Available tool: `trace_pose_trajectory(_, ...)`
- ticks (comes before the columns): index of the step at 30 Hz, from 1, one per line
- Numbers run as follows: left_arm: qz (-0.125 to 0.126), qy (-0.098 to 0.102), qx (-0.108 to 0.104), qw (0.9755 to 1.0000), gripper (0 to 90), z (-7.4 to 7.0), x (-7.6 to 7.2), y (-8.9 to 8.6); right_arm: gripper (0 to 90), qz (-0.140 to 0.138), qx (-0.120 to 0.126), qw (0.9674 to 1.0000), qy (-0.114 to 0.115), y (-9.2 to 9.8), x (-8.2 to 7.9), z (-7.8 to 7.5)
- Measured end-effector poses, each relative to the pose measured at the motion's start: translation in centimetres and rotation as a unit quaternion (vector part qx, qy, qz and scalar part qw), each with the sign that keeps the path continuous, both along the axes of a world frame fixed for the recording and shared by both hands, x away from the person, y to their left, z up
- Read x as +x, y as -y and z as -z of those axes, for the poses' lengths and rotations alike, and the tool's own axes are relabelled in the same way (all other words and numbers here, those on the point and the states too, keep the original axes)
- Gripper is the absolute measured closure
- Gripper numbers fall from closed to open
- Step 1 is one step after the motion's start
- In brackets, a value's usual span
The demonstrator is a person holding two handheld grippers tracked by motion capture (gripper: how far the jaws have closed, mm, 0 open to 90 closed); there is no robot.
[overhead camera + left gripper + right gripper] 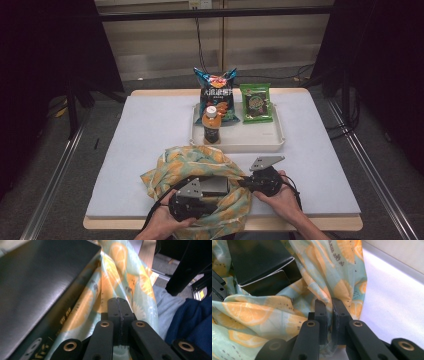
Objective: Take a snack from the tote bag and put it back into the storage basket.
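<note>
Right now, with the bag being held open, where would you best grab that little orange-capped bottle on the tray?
Grip the bottle around its dark body below the cap, coming from the person's side. It stands upright at the tray's near edge, while the blue snack bag crowds it from behind.

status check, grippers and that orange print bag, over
Left gripper shut on orange-print bag, near edge. Right gripper shut on bag's right edge. Black box sits inside bag. Nothing in the way; tray stands beyond.
</note>
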State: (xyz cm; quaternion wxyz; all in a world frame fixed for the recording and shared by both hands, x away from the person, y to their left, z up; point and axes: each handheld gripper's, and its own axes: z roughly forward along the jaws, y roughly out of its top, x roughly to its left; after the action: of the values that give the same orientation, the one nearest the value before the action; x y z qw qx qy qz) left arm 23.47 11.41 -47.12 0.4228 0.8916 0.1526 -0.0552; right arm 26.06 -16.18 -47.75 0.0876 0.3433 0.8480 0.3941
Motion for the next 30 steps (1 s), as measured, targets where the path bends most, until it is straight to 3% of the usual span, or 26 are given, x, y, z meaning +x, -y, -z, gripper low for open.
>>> trace_pose_trajectory(4,-0.003,-0.001,-0.032,0.9995,89.8,-0.7,0.1,-0.6,75.2,-0.008,0.029,0.9996,0.005,0.2,0.1,-0.6)
trace_pose_trajectory(5,-0.003,-0.001,-0.032,0.9995,89.4,-0.7,0.1,-0.6,75.2,-0.008,0.029,0.9996,0.005,0.2,0.1,-0.6)
trace_pose_trajectory(6,-0.008,0.005,-0.042,0.9991,88.3,-1.1,0.1,-1.0,68.5,-0.013,0.045,0.9988,0.013,0.4,0.1,-1.3)
trace_pose_trajectory(7,-0.008,0.005,-0.042,0.9991,86.3,-1.1,0.1,-1.0,68.5,-0.013,0.045,0.9988,0.013,0.4,0.1,-1.3)
trace_pose_trajectory(9,-0.013,0.009,-0.061,0.9980,83.3,-1.7,0.0,-1.6,62.6,-0.021,0.072,0.9969,0.024,0.5,0.0,-2.1)
trace_pose_trajectory(15,-0.028,0.014,-0.090,0.9954,72.4,-2.9,-0.2,-2.6,50.6,-0.032,0.099,0.9936,0.042,0.7,-0.2,-3.4)
trace_pose_trajectory(19,-0.041,0.020,-0.100,0.9939,64.4,-3.5,-0.3,-3.4,46.2,-0.040,0.107,0.9923,0.046,0.9,-0.3,-4.1)
trace_pose_trajectory(23,-0.079,0.023,-0.122,0.9891,50.8,-4.4,0.0,-5.2,40.1,-0.052,0.112,0.9910,0.050,0.7,-0.4,-5.0)
trace_pose_trajectory(25,-0.086,0.028,-0.125,0.9881,48.6,-4.6,0.0,-5.6,40.3,-0.058,0.114,0.9905,0.051,0.5,-0.4,-5.2)
trace_pose_trajectory(26,-0.099,0.027,-0.133,0.9858,46.7,-4.8,0.1,-6.4,42.4,-0.068,0.107,0.9905,0.054,0.0,-0.4,-5.6)
trace_pose_trajectory(29,-0.101,0.032,-0.132,0.9856,46.7,-5.0,0.2,-7.2,45.5,-0.084,0.100,0.9900,0.053,-0.5,-0.4,-5.8)
trace_pose_trajectory(30,-0.117,0.030,-0.139,0.9829,40.0,-5.1,0.4,-8.3,46.3,-0.103,0.101,0.9884,0.047,-1.2,-0.4,-5.7)
